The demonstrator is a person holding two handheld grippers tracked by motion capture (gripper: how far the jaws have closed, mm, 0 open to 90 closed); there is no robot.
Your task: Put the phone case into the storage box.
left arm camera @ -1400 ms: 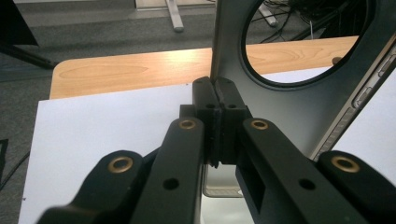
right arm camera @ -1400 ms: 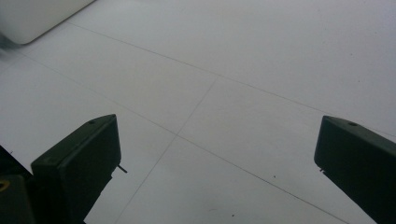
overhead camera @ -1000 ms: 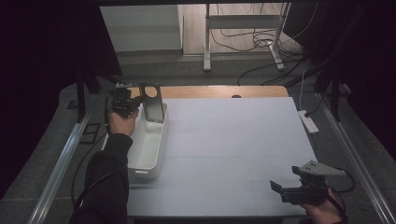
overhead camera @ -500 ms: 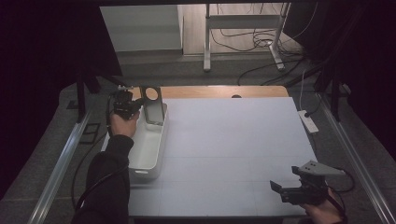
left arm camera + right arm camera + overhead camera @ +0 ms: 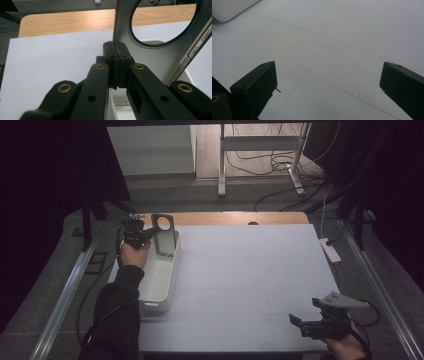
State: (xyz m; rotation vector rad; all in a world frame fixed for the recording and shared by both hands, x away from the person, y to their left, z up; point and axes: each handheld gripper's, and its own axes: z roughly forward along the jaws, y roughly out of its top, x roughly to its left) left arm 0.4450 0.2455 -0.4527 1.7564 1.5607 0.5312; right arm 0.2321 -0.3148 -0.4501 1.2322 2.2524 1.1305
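Grey plate (image 5: 163,235) with round hole, upper left of frame, upright over white bin (image 5: 159,275). Left gripper (image 5: 141,236) clenched on its edge. Right gripper (image 5: 305,324) lower right, jaws spread, nothing between, above white table (image 5: 250,280).

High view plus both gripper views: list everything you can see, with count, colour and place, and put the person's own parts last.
Flat dark grey phone case with a round hole: one, upright over the bin's far end, clamped by the left hand-held gripper.
White rectangular plastic bin: one, left side of the table.
White table surface: one, faint grid lines; a light wooden strip along its far edge.
White power strip: one, beyond the table's right edge.
Metal stand legs: one set, grey, on the floor behind, among black cables.
Left hand-held gripper: one, black, shut on the case's edge.
Right hand-held gripper: one, black, open, near right corner.
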